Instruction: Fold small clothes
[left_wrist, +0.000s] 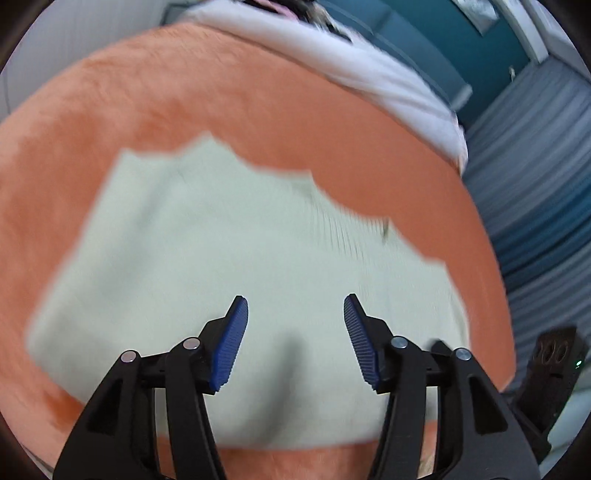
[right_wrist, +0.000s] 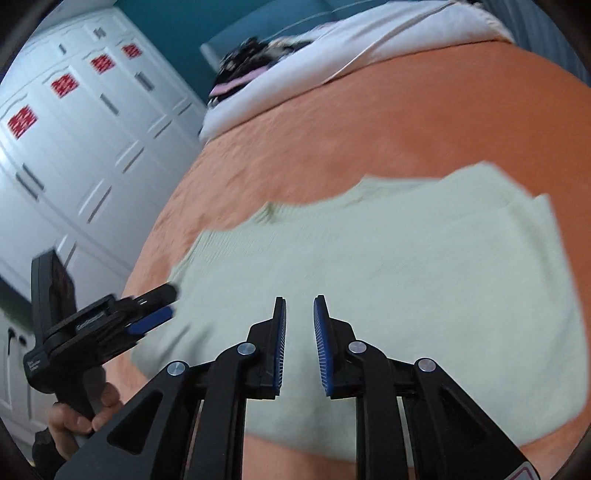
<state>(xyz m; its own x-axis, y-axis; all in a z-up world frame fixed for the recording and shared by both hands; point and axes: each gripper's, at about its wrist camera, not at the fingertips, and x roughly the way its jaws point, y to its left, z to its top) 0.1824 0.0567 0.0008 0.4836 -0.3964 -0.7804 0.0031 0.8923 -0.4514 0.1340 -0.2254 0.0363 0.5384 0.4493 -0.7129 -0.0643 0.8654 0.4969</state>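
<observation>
A pale green top (left_wrist: 229, 258) is lying flat on the orange blanket (left_wrist: 221, 99). The left tool (left_wrist: 295, 343) is hovering over it, fingers wide apart. The right tool (right_wrist: 299, 343) is hovering too, fingers a little apart.

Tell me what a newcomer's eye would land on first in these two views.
First, the pale green garment spread flat across the orange blanket, filling the middle of both views. Next, the blue-padded grippers above its near edge: the left gripper open wide, the right gripper open more narrowly, neither holding cloth. At the far end lies white bedding, with a white wardrobe bearing red marks beside the bed.
</observation>
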